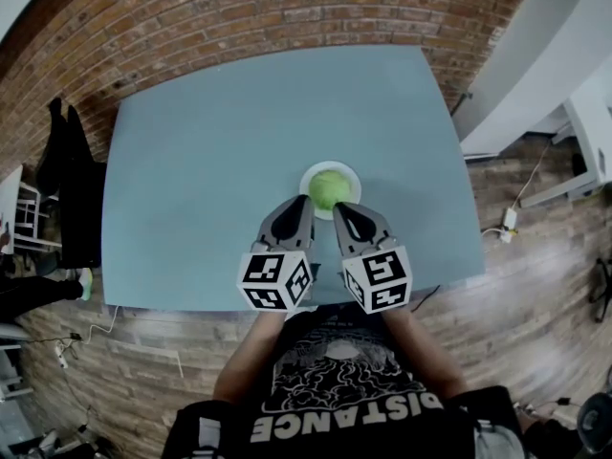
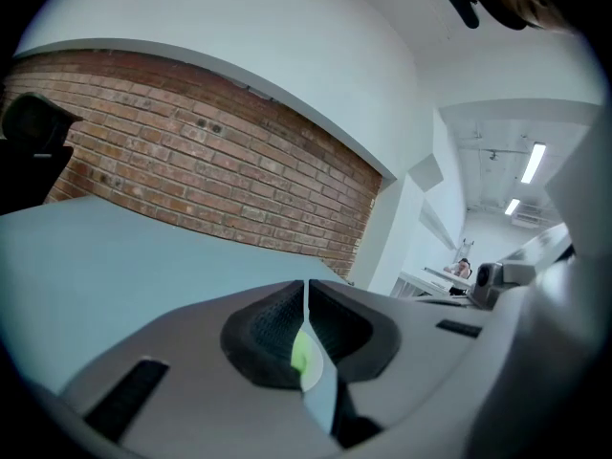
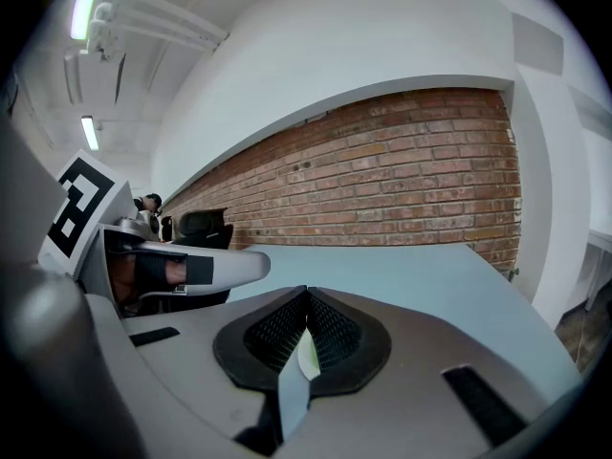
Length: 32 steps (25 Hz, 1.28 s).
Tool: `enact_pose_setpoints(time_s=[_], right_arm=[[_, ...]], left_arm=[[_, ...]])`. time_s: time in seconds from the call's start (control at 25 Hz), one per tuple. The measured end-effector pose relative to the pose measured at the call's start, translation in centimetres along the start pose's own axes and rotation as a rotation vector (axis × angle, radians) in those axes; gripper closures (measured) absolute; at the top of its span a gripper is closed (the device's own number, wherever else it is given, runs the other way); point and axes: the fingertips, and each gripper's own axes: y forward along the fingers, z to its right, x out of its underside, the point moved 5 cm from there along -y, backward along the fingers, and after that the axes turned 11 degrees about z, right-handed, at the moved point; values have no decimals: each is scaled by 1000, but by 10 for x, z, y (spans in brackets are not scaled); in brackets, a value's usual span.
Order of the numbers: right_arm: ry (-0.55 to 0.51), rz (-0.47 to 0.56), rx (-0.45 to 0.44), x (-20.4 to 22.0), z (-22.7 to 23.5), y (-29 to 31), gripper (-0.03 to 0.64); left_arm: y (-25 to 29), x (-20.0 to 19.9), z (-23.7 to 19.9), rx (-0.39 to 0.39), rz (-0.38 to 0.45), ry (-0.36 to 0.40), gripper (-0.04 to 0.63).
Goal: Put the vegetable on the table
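Observation:
A round green vegetable [image 1: 329,188] sits on a small white plate [image 1: 352,175], right of centre on the blue-grey table [image 1: 210,180]. My left gripper [image 1: 302,203] hovers at the plate's near-left edge, and my right gripper [image 1: 341,209] at its near-right edge. Both are shut with nothing in them. In the left gripper view the fingertips [image 2: 306,285] meet, and a sliver of the green vegetable [image 2: 298,354] shows through the gap below them. The right gripper [image 3: 306,293] also has its tips together, with a pale strip of the plate [image 3: 308,357] showing beneath.
A brick wall [image 1: 287,8] runs along the table's far side. Black chairs [image 1: 67,175] stand at the left end. A white desk [image 1: 583,132] and floor cables [image 1: 507,223] are to the right. The table's near edge [image 1: 191,306] is just below the grippers.

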Motion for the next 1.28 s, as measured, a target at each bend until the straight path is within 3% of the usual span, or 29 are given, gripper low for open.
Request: enact_pose_setpoints(time_s=[0.92,1.28], right_arm=[[-43,41,-7,-6,-14,-12,609],[-45,42,0,-6,-15,-13,609]], left_arm=[[-18,10,28,66,-38,125,595],[-18,16,28,61,-68,112,594]])
